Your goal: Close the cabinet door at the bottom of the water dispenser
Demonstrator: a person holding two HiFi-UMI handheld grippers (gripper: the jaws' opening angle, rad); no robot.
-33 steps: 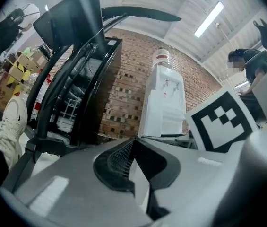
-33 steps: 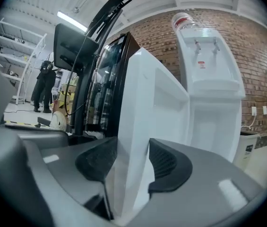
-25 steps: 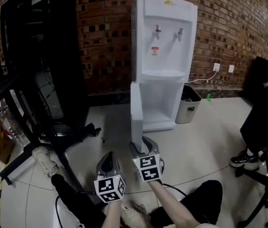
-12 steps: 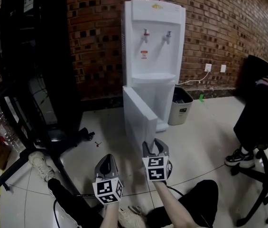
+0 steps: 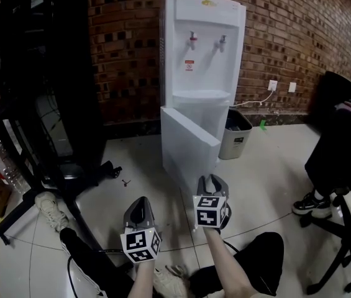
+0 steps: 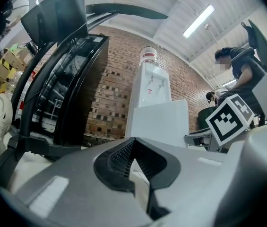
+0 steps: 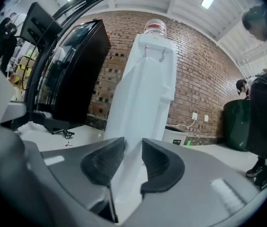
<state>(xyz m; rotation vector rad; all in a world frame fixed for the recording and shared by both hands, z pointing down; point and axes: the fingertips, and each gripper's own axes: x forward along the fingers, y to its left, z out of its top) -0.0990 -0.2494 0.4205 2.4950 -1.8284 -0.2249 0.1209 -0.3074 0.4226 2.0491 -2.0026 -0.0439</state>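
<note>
The white water dispenser (image 5: 203,54) stands against the brick wall. Its bottom cabinet door (image 5: 187,146) hangs partly open, swung out toward me on its left hinge. My right gripper (image 5: 211,182) sits low, just in front of the door's free edge. In the right gripper view the door's edge (image 7: 137,117) lines up with the narrow gap of the right gripper (image 7: 133,143). Its jaws are closing and the pads do not press on anything. My left gripper (image 5: 139,211) is held further left and nearer me, shut and empty; the left gripper (image 6: 134,140) faces the door (image 6: 164,122).
A tall black glass-fronted cabinet (image 5: 45,73) stands to the left, with its wheeled base on the floor. A grey bin (image 5: 232,132) sits right of the dispenser. A seated person and a chair (image 5: 343,160) are at the right. My shoe (image 5: 50,207) is lower left.
The door has swung from wide open to partly closed. My right gripper has moved rightward alongside it, and its jaws have narrowed. The left gripper has hardly moved.
</note>
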